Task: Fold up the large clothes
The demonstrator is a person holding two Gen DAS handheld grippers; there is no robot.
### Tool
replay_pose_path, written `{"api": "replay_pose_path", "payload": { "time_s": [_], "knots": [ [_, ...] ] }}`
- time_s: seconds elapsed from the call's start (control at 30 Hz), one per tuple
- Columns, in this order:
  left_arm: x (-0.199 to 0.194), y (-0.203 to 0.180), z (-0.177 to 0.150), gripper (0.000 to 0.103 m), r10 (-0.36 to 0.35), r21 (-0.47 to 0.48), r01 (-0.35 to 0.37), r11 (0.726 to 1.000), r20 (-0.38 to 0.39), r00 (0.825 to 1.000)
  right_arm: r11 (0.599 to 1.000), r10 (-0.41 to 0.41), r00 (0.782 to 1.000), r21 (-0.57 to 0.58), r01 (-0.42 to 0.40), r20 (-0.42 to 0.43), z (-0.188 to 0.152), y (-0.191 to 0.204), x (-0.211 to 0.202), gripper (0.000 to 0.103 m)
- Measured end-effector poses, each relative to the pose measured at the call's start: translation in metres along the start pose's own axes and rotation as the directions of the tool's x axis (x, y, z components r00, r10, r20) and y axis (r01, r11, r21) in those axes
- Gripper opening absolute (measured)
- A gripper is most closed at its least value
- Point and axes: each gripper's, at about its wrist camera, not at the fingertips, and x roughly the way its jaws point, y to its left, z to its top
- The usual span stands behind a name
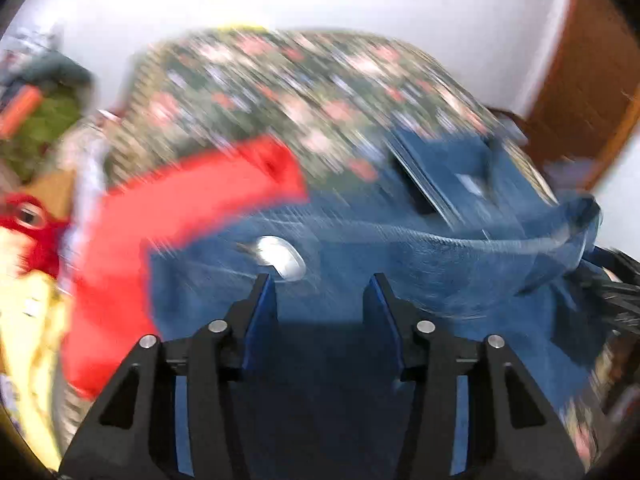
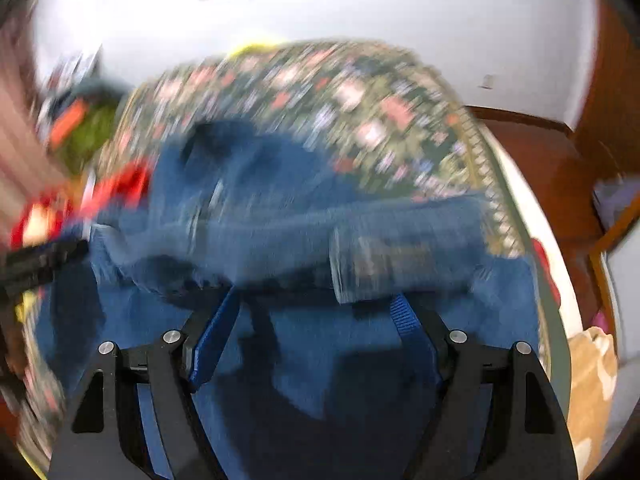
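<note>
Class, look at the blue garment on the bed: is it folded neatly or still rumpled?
Rumpled: the blue garment lies bunched in ridges on the floral bedspread.

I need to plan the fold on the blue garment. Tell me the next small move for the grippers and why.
Probably lower both grippers onto the blue garment and pinch its near edge. The left gripper stands open above the cloth with nothing between its fingers; the right gripper is also open, at a bunched fold. The garment lies rumpled on the floral bedspread, beside a red garment. Blur hides finer detail.
</note>
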Motion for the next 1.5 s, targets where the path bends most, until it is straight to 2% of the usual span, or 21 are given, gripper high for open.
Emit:
{"api": "replay_pose_path", "payload": {
  "time_s": [0.07,0.1,0.2,0.27,0.33,0.57,0.73,0.9,1.0,1.13,1.2,1.3,1.4,1.43,1.5],
  "knots": [
    [0.001,0.008,0.017,0.050,0.070,-0.026,-0.070,0.997,0.031,0.997,0.996,-0.010,0.999,0.089,0.006,0.047,0.014,-0.009,-0.004,0.074],
    [0.004,0.013,0.023,0.050,0.086,-0.040,-0.085,0.996,0.021,0.996,0.993,-0.007,0.998,0.116,0.000,0.061,0.019,-0.012,-0.008,0.074],
    [-0.001,0.025,0.027,0.051,0.049,-0.070,-0.048,0.996,0.015,0.999,0.991,0.041,0.997,0.122,-0.049,0.072,0.025,-0.010,-0.019,0.074],
    [-0.014,0.027,0.020,0.060,0.005,-0.067,-0.002,0.998,0.035,0.999,0.993,0.074,0.995,0.088,-0.080,0.072,0.022,-0.003,-0.029,0.074],
    [-0.025,0.023,0.011,0.065,-0.005,-0.051,0.008,0.999,0.054,0.999,0.996,0.079,0.995,0.034,-0.082,0.063,0.015,0.008,-0.037,0.074],
    [-0.048,-0.012,-0.025,0.065,-0.087,0.060,0.087,0.994,-0.006,0.996,0.984,0.098,0.995,-0.146,-0.101,-0.026,-0.021,0.044,-0.044,0.074],
    [-0.065,-0.030,-0.052,0.067,-0.138,0.097,0.137,0.986,0.003,0.990,0.955,0.076,0.997,-0.285,-0.079,-0.022,-0.050,0.065,-0.056,0.074],
    [-0.067,-0.048,-0.072,0.067,-0.158,0.112,0.158,0.981,-0.011,0.987,0.947,0.096,0.994,-0.304,-0.107,-0.050,-0.064,0.075,-0.052,0.074],
    [-0.060,-0.056,-0.083,0.068,-0.181,0.111,0.184,0.977,-0.039,0.983,0.948,0.062,0.995,-0.307,-0.084,-0.080,-0.070,0.074,-0.038,0.074],
    [-0.039,-0.057,-0.097,0.068,-0.174,0.086,0.184,0.979,-0.105,0.979,0.956,-0.013,0.986,-0.290,-0.035,-0.164,-0.074,0.062,-0.014,0.075],
    [-0.029,-0.052,-0.103,0.068,-0.141,0.064,0.150,0.987,-0.123,0.982,0.963,-0.006,0.987,-0.267,-0.037,-0.161,-0.074,0.052,-0.015,0.075],
    [-0.031,-0.040,-0.108,0.068,-0.187,0.020,0.190,0.981,-0.105,0.977,0.967,-0.057,0.988,-0.255,0.018,-0.146,-0.072,0.037,-0.019,0.075],
    [-0.035,-0.032,-0.109,0.069,-0.088,0.029,0.091,0.995,-0.086,0.992,0.973,-0.071,0.987,-0.227,0.037,-0.144,-0.073,0.019,-0.024,0.075],
    [-0.035,-0.028,-0.110,0.069,-0.059,0.028,0.062,0.998,-0.085,0.995,0.977,-0.051,0.988,-0.211,0.019,-0.145,-0.074,0.013,-0.028,0.075],
    [-0.033,-0.014,-0.113,0.069,-0.061,-0.004,0.061,0.998,-0.097,0.993,0.981,-0.051,0.990,-0.194,0.024,-0.134,-0.076,0.006,-0.035,0.075]
  ]
}}
